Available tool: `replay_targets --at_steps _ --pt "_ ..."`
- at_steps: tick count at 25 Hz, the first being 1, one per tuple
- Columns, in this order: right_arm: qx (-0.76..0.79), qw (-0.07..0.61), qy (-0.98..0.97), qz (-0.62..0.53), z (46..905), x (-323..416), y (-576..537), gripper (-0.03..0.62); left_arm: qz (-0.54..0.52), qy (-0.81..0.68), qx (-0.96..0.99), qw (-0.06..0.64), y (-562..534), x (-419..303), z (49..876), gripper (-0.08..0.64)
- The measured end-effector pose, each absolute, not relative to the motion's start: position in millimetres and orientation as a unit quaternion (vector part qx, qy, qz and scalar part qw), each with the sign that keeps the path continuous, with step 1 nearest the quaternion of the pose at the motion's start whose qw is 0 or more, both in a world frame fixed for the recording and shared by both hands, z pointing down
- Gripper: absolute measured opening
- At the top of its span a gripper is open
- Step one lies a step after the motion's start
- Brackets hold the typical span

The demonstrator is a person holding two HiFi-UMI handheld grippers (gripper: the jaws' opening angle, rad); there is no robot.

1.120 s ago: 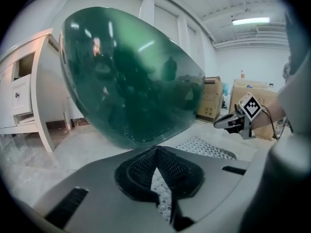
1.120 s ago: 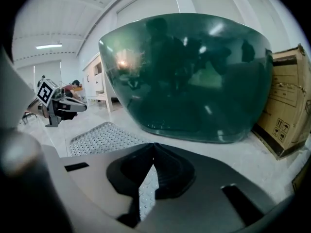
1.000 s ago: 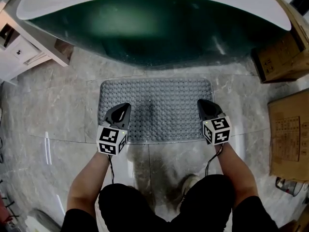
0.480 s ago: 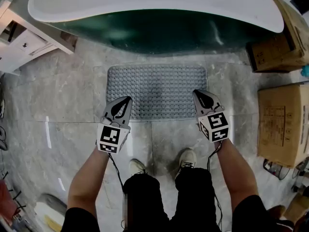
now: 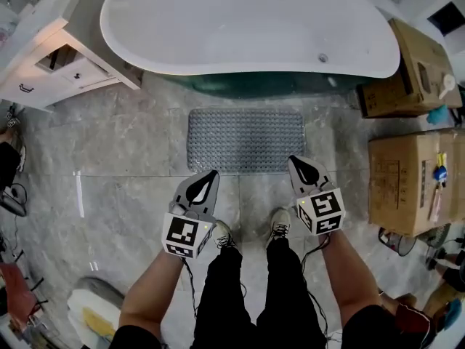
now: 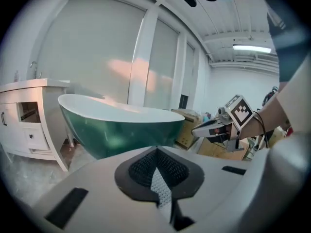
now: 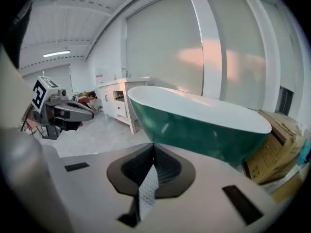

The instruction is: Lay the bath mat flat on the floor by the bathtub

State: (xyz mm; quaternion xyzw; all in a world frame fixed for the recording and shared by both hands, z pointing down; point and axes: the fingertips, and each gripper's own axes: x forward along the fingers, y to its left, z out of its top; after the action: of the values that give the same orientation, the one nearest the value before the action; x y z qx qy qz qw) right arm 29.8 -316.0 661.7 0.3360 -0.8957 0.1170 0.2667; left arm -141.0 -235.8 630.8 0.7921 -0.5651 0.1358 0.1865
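Note:
The grey studded bath mat (image 5: 245, 139) lies flat on the marble floor, right in front of the green and white bathtub (image 5: 247, 27). My left gripper (image 5: 211, 173) hangs shut and empty just short of the mat's near left corner. Over the near right corner hangs my right gripper (image 5: 294, 160), also shut with nothing in it. The left gripper view shows its own shut jaws, the left gripper (image 6: 156, 152), with the bathtub (image 6: 116, 125) beyond and the right gripper (image 6: 214, 126) beside it. In the right gripper view, the right gripper (image 7: 153, 147) points at the bathtub (image 7: 194, 120).
A white vanity cabinet (image 5: 51, 57) stands left of the tub. Cardboard boxes (image 5: 407, 180) are stacked along the right side, one more (image 5: 410, 64) by the tub's end. The person's shoes (image 5: 280, 224) stand just behind the mat.
The person has risen from a crouch to standing. Both grippers have lifted off the mat's near edge and drawn back toward the feet. The mat stays flat.

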Motion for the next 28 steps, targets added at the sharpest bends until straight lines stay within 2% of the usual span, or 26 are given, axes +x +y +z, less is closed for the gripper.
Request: replay_targets --at_steps 6,11,16,28 --pt "0.356 0.245 -0.898 0.084 534 0 -306 0.017 0.106 -0.564 0.797 0.188 -220 -167 512 0.017" --pt "0.375 0.22 -0.893 0.114 436 -14 -275 0.017 0.092 -0.566 0.794 0.202 -192 -187 427 0.017" --pt "0.385 0.179 -0.899 0.108 350 -12 -247 0.017 0.088 -0.559 0.8 0.199 -174 -172 363 0.017" --pt "0.384 0.142 -0.907 0.099 289 59 -182 0.017 0.085 -0.545 0.814 0.182 -128 -96 298 0.017"
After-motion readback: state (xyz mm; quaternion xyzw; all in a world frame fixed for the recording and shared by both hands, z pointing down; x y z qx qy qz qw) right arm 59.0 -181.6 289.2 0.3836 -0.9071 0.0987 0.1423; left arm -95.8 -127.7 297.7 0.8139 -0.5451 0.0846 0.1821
